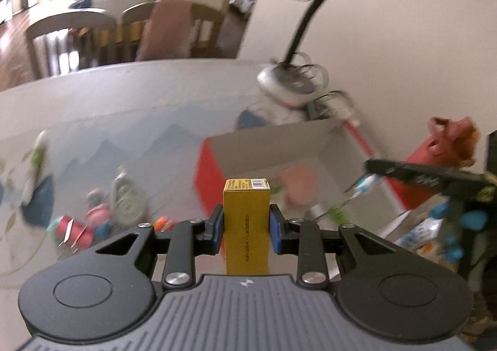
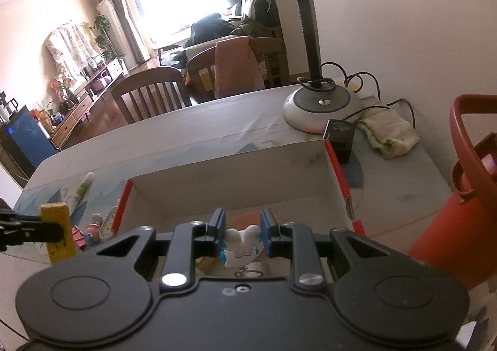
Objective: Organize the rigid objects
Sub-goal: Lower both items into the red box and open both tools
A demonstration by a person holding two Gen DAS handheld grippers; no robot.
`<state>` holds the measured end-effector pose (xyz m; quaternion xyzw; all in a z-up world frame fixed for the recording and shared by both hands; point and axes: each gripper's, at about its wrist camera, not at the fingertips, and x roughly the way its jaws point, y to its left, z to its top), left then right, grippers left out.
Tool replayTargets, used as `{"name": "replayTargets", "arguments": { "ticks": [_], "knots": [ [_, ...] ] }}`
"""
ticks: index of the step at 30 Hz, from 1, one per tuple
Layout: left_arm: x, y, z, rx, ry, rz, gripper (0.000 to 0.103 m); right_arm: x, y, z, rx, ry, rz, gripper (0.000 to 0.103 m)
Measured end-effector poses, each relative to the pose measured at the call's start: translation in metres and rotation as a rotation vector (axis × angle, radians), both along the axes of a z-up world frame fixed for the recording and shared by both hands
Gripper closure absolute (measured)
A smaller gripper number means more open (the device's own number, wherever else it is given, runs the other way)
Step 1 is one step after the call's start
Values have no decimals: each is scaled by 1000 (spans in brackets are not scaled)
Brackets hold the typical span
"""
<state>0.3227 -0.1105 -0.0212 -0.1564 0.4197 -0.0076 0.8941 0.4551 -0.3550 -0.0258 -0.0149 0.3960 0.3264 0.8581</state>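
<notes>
Behind, a wooden chair (image 2: 149, 90) is seen past the pale table (image 2: 192, 121). An upright yellow rectangular carton (image 1: 247, 220) is clamped by the left gripper (image 1: 247, 225); a small white-and-blue rabbit figurine (image 2: 240, 245) is pinched by the right gripper (image 2: 243, 234) over the red-edged open cardboard box (image 2: 337, 161).

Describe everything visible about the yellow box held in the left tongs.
The yellow box is a small, tall cardboard carton with printed text down its front and a label with a barcode on the top flap. It stands upright, clamped on both sides by the blue pads of the left tongs, lifted off the table.
</notes>
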Motion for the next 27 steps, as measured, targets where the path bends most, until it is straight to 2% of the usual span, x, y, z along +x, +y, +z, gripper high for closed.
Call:
{"name": "replayTargets", "arguments": {
  "ticks": [5, 9, 14, 20, 27],
  "knots": [
    [31, -35, -1, 3, 8, -102, 74, 7, 0, -1, -8, -13, -18, 80],
    [56, -62, -20, 9, 51, -171, 74, 13, 0, -3, -21, -30, -32, 80],
    [82, -94, -49, 60, 134, -252, 74, 22, 3, -12, -44, -36, -43, 80],
    [95, -117, -80, 147, 210, -290, 74, 28, 4, -32, -68, -8, -54, 80],
    [110, -130, -109, 179, 282, -320, 75, 19, 1, -52, -111, 32, -36, 80]
  ]
}}
